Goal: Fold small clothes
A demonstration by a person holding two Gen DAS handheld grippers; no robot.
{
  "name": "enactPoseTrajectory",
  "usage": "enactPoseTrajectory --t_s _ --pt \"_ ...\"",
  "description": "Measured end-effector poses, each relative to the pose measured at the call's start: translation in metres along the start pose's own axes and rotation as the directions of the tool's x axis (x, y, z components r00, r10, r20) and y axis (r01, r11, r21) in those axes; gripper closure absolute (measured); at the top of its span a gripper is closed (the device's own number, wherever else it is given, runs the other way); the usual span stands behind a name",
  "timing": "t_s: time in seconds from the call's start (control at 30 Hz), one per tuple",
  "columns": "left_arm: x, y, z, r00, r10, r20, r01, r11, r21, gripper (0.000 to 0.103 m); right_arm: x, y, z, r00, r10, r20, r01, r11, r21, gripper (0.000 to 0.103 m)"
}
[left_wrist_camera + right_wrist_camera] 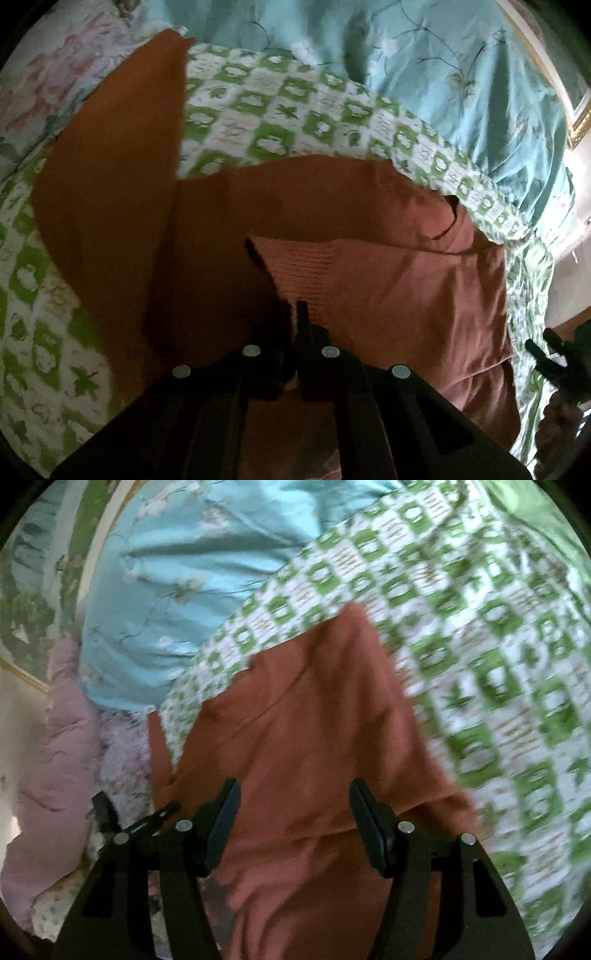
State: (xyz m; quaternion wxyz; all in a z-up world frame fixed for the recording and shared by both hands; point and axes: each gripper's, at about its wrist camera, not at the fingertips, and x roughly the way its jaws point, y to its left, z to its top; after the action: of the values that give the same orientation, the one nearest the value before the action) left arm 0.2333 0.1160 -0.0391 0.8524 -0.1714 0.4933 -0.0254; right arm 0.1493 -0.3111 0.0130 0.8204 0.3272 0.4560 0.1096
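A rust-brown knit garment (388, 295) lies spread on a green-and-white checked bedspread (277, 110), with one sleeve stretched up to the far left. My left gripper (301, 314) is shut, its fingertips pinching the garment's ribbed edge, which is folded over the body of the cloth. In the right wrist view the same garment (295, 720) fills the centre. My right gripper (295, 812) hangs open just above it, with nothing between its fingers (225, 812). At the right edge of the left wrist view a hand holds that right gripper (546, 350).
A teal floral quilt (406, 55) is bunched along the far side of the bed, also seen as the quilt (177, 590) at upper left. Pink padded fabric (55, 757) lies at the left. A pale floral pillow (55, 74) sits far left. A gilt frame (576, 110) stands at the right.
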Motion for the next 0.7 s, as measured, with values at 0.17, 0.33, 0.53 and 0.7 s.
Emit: enactPoseTrajectory --t_s 0.17,0.33,0.53,0.7 --pt "-0.007 0.000 -0.005 1.000 0.009 0.019 -0.008 1.000 -0.028 0.102 -0.001 -0.007 0.017 0.994 -0.102 0.038 0.104 0.993 -0.047 0.040" --pt "-0.001 -0.007 -0.009 1.000 0.013 -0.012 -0.014 1.000 -0.011 0.101 0.031 -0.010 0.041 0.970 -0.244 0.019 0.244 0.956 -0.163 0.040" --pt "-0.003 -0.005 -0.011 1.000 0.006 -0.024 -0.006 1.000 -0.008 0.101 0.087 -0.024 0.050 0.942 -0.307 -0.132 0.276 0.938 -0.211 0.093" --pt "0.003 -0.011 -0.010 0.999 0.019 -0.026 -0.018 0.999 0.029 0.101 0.071 -0.023 0.051 0.934 -0.353 -0.053 0.333 0.916 -0.223 0.093"
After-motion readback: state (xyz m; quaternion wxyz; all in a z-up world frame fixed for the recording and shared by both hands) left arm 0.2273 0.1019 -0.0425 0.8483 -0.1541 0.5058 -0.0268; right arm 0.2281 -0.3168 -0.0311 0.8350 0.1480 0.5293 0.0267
